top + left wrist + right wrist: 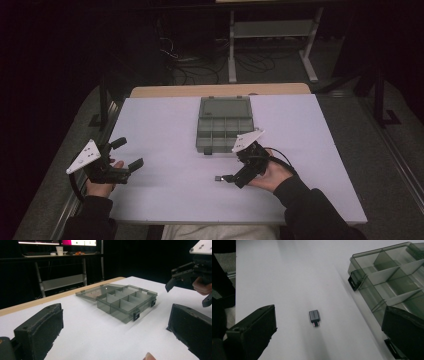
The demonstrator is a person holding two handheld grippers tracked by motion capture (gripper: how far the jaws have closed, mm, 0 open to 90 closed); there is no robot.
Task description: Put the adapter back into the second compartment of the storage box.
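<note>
Gaping wide over small adapter (314,318), right gripper (324,332) jaws empty.

Bare table (160,125) surrounds the adapter (314,318); the organizer box (223,125) stands beside.

White table (160,120), open compartment box (223,127), small adapter (219,178)
</note>
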